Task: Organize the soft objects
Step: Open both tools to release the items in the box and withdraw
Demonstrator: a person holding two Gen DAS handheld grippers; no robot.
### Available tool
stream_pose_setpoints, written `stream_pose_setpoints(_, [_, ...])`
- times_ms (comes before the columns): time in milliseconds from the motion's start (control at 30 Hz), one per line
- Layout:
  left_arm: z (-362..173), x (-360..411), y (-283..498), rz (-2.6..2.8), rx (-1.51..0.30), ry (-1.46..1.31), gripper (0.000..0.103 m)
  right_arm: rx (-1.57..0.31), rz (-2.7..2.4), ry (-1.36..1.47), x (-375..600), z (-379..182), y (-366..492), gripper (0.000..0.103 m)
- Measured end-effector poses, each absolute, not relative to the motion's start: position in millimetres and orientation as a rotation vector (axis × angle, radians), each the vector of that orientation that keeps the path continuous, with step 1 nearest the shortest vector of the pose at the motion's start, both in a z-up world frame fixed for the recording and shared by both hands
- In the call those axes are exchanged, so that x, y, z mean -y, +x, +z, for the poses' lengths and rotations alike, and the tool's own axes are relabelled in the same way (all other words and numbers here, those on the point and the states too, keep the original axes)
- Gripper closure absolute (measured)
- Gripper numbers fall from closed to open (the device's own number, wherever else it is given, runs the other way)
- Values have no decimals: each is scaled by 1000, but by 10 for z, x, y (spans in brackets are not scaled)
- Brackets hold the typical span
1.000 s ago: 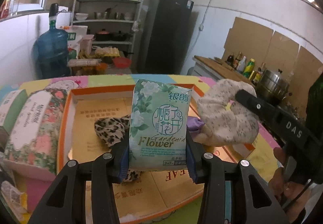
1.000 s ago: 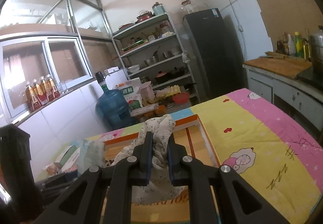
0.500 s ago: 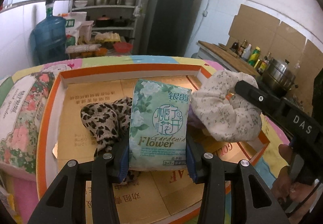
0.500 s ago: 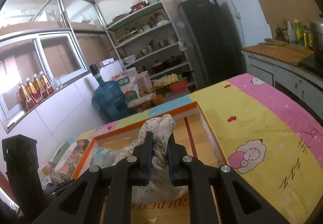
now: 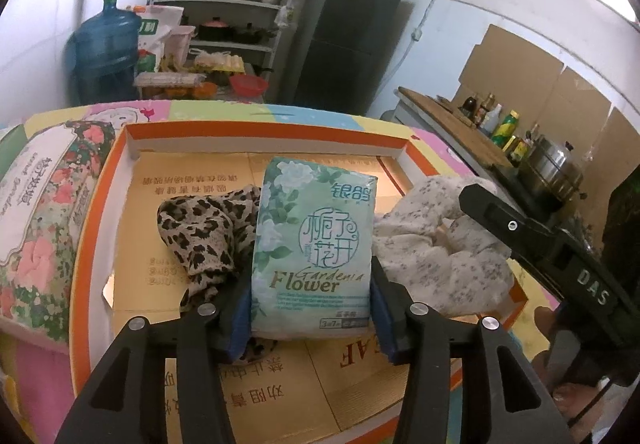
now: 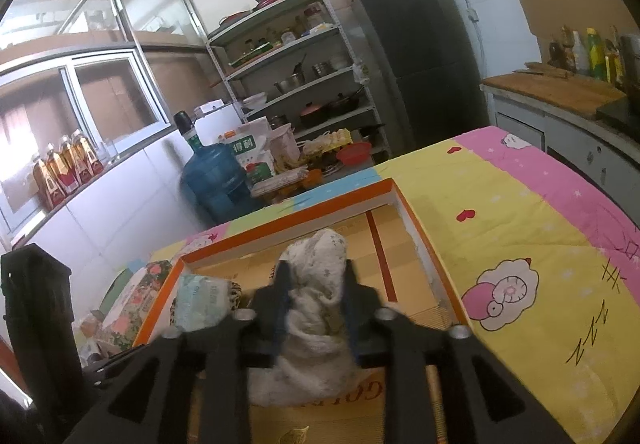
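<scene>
We see the left gripper (image 5: 312,314) with a green tissue pack (image 5: 314,256) between its jaws, which have just been opening; the pack stands upright in the orange-rimmed box (image 5: 256,132), and we cannot tell whether the pads still press. Right gripper (image 6: 314,308) jaws have just been opening, a floral cloth (image 6: 316,304) loose between them, right of the pack. Leopard cloth (image 5: 200,232) lies left of the pack

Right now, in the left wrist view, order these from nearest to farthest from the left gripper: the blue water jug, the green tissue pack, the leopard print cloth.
1. Green tissue pack, upright between the left gripper fingers.
2. Leopard print cloth, in the box just left of the pack.
3. Blue water jug, on the floor beyond the table, far left.
</scene>
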State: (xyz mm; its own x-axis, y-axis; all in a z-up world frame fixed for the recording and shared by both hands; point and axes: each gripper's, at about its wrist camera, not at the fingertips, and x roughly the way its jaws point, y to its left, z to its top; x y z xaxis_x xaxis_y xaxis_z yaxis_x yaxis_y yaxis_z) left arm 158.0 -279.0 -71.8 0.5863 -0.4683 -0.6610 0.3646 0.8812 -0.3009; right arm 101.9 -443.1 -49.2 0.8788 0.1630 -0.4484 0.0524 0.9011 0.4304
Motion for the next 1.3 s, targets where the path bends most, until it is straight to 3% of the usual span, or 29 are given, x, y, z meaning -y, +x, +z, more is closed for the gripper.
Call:
stream_pose_setpoints(67, [-714,2799,1580,-495,-814,-135,47,-500,68,461,4437,-497,1024,43])
stream_pose_setpoints(333, [-540,2685,1385,-503,-710,-142,29,-449,68,463,4451,-456,962,42])
stream_pose_setpoints(867, [-233,2149,1016,-414,-634,-103,29,-289,64,454,4482,-287,757,41])
stream_pose_setpoints(1300, [29,1234,695,-271,-541,-115,29,-257,169,346,3882,3,567,41])
